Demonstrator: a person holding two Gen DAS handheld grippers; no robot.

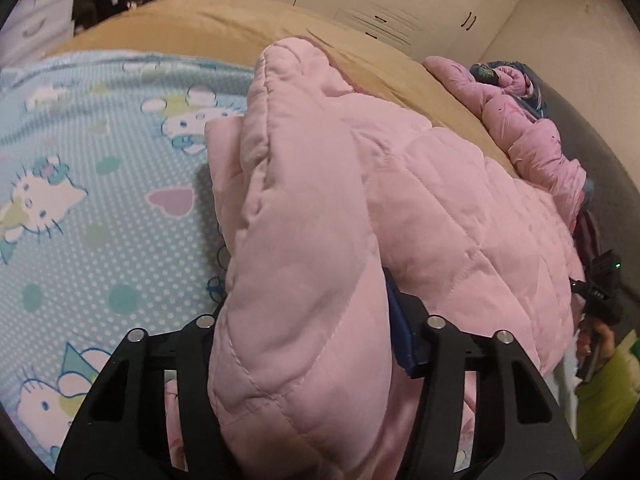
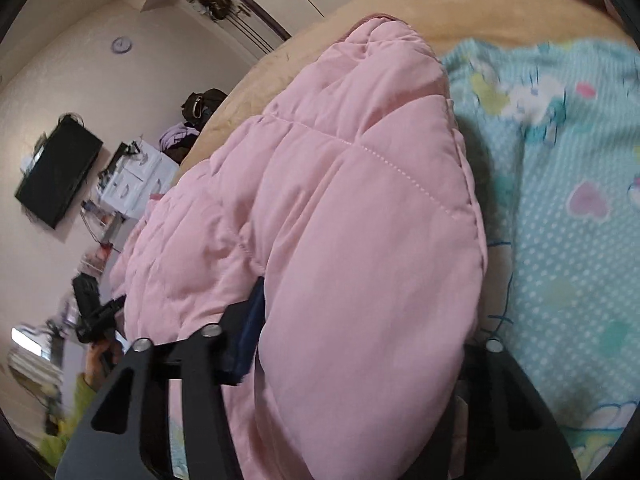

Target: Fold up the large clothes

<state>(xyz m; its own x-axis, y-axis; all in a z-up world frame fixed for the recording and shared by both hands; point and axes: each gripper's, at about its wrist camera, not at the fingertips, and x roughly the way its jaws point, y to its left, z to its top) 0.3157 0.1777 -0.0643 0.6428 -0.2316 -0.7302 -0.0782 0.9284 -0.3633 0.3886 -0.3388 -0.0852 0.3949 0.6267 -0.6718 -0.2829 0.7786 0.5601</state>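
Two hand-held tongs grip a pink quilted jacket on a bed, the fold under way. The left gripper is clamped half-open on a thick padded roll of the jacket, its blue pad pressed into the fabric; the right gripper holds another bulky fold the same way, a blue pad against the quilting. The jacket is lifted at the near edge of the bed, bunched over the blue cat-print sheet, its far end trailing toward the tan blanket's edge. By the look of it, the step in hand is carrying the gripped edge over; the next move calls for both tongs travelling together, laying it flat before letting go
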